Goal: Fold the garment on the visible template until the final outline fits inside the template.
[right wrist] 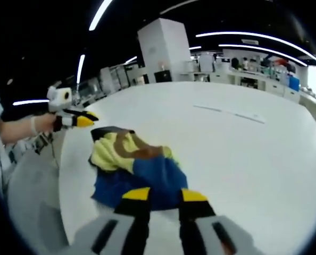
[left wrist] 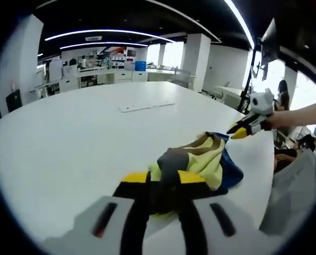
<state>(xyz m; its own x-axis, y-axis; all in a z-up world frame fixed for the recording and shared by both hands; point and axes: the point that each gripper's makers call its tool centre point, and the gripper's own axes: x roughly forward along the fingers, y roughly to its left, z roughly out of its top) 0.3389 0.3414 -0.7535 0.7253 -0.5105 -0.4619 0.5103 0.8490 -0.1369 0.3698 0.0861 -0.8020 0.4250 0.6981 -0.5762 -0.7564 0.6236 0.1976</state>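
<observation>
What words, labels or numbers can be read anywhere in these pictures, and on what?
None can be read.
Crumpled yellow, blue and grey fabric garment: no print or label shows.
Flat white sheet on the round white table: any marks are too small to read.
Far shelves and blue bin: too blurred to read.
Yellow-tipped left gripper and right gripper: no lettering shows.

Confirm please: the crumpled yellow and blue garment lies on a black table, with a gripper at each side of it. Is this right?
Not quite: the table is white, not black, as the right gripper view shows. The rest holds: the crumpled yellow and blue garment lies on it, with the right gripper at one side and the left gripper at the other.
</observation>
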